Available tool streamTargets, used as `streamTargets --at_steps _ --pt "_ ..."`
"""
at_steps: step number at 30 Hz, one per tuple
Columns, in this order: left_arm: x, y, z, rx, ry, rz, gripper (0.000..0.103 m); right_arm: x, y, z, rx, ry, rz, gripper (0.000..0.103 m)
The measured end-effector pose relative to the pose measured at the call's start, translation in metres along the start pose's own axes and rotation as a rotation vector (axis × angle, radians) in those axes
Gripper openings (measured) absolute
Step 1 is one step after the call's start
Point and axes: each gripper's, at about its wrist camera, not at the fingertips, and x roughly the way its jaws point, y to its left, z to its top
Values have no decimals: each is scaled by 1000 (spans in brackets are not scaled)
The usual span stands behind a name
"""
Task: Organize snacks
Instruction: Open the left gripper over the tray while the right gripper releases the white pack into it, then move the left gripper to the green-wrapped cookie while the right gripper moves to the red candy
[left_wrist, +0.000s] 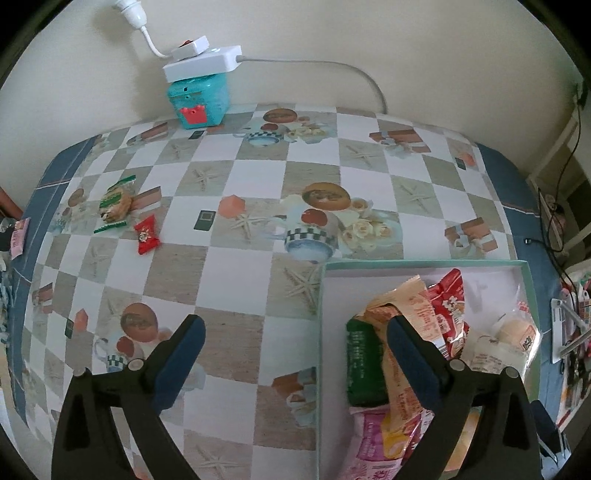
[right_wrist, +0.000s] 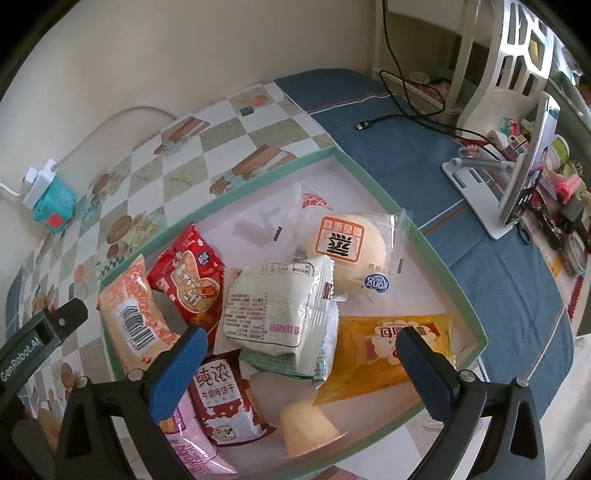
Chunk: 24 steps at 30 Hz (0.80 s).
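Left gripper (left_wrist: 295, 328) has jaws spread wide w/ nothing between them; it hangs over the near-left edge of the green-rimmed box (left_wrist: 424, 263), one finger above the checkered tablecloth (left_wrist: 236, 273), the other above the packets inside. Right gripper (right_wrist: 301, 339) is also wide apart & empty, hovering over the same box (right_wrist: 443, 266). Box holds a pile of snacks: round bun in clear wrap (right_wrist: 351, 251), white packet (right_wrist: 273, 306) on top of the heap, yellow packet (right_wrist: 384, 354) near the right wall, red packet (right_wrist: 192, 284), orange packet w/ barcode (right_wrist: 133, 317), red-white biscuit pack (right_wrist: 221, 398), jelly cup (right_wrist: 306, 428). Still out on the cloth, well apart from the box, far left: green-edged cookie pack (left_wrist: 115, 204) & just beside it a small red candy (left_wrist: 147, 235). Teal box (left_wrist: 199, 103) w/ a white power strip (left_wrist: 203, 61) on top sits by the wall
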Motion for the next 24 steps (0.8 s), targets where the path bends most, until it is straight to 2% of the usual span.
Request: streamTargets --at_steps 5,12,24 --pt "-5 10 1 -16 9 -6 99 -12 6 1 -6 -24 3 103" --pt "-25 30 5 -28 -28 5 99 -35 25 0 -31 -68 14 103" --pt "-48 113 -1 -130 -31 80 99 -56 96 -21 -166 -93 65 103"
